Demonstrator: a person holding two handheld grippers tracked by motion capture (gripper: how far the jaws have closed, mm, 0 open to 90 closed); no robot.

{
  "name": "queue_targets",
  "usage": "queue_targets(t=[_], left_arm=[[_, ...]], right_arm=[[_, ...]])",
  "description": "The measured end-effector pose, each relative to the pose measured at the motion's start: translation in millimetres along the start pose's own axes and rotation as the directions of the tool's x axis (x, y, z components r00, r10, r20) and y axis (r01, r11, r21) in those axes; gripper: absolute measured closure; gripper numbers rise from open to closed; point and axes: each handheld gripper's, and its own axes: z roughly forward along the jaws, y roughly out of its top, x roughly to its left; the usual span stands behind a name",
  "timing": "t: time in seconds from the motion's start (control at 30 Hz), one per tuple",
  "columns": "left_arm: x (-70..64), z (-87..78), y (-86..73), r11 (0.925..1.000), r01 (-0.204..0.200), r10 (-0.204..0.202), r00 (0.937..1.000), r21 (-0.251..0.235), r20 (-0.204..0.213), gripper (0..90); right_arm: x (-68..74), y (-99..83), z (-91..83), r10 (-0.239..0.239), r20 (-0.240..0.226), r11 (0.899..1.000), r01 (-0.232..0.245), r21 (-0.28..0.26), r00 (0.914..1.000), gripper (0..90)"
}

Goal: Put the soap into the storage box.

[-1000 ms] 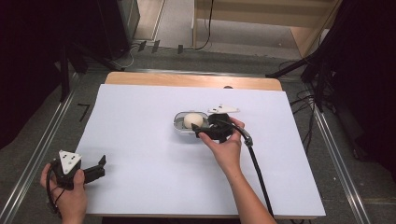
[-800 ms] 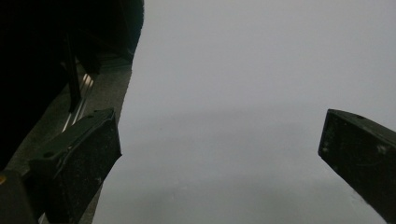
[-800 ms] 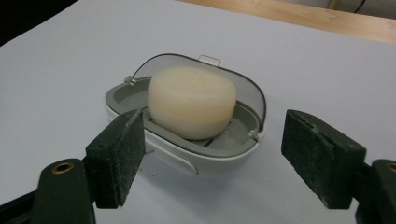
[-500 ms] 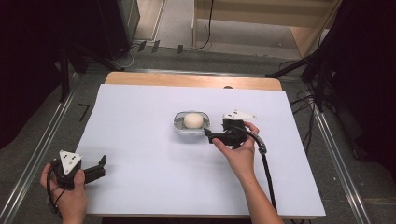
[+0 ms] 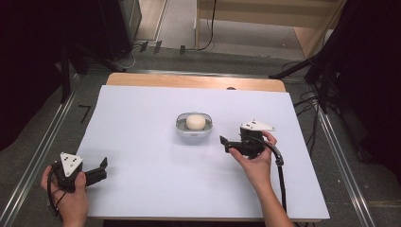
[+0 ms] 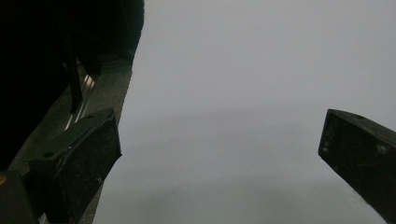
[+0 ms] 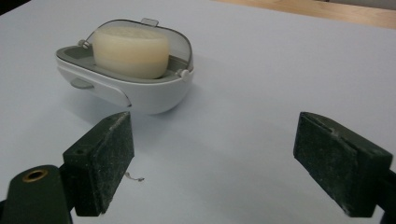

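A bar of soap sits in its dish at mid-bench, both grippers standing off with empty jaws.

High view: the white soap dish (image 5: pixel 193 126) holds the pale soap (image 5: pixel 195 121) at the centre of the bench (image 5: pixel 142 189), which is covered by a white sheet; the right gripper (image 5: pixel 226 144) hovers just beside it with jaws spread, while the left gripper (image 5: pixel 100 169) rests well apart at the near-left corner, and dark stands, cables and a wooden frame ring the room. Left gripper view: its jaws are wide apart over bare sheet at the bench edge. Right gripper view: spread jaws face the dish (image 7: pixel 135 91), whose smooth plastic shell looks light, stiff and slippery; the firm, slick soap (image 7: pixel 131 49) is probably best pinched across its flat sides.
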Motion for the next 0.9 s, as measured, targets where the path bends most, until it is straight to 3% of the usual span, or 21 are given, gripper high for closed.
queue_targets(t=[0.53,0.9], left_arm=[[-0.3,-0.4,0.0,1.0000,-0.007,0.007,1.0000,0.000,-0.004,0.0],[-0.6,-0.3,-0.1,1.0000,-0.009,0.009,1.0000,-0.001,-0.003,0.0]], right_arm=[[-34.5,-30.3,-26.0,0.056,0.048,0.998,-0.056,-0.006,0.9973,12.5],[-50.6,-46.9,-36.5,0.087,0.055,0.996,-0.086,-0.009,0.9947,12.6]])
